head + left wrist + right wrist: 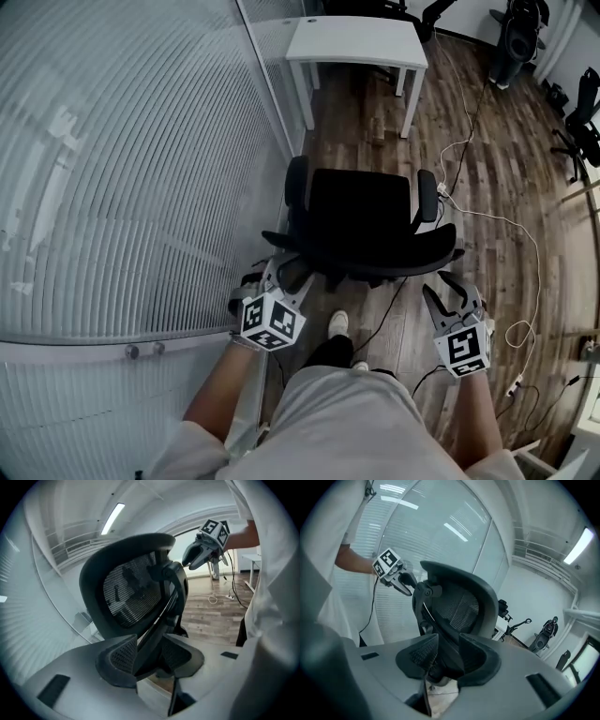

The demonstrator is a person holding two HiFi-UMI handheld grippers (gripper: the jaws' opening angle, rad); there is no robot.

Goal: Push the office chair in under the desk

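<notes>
The white desk (356,39) stands well beyond the black chair (361,220), which faces it out on the open floor, and just behind the chair the left gripper (286,274) and right gripper (448,292) each have jaws spread around its back frame, apparently not pinching it.
</notes>
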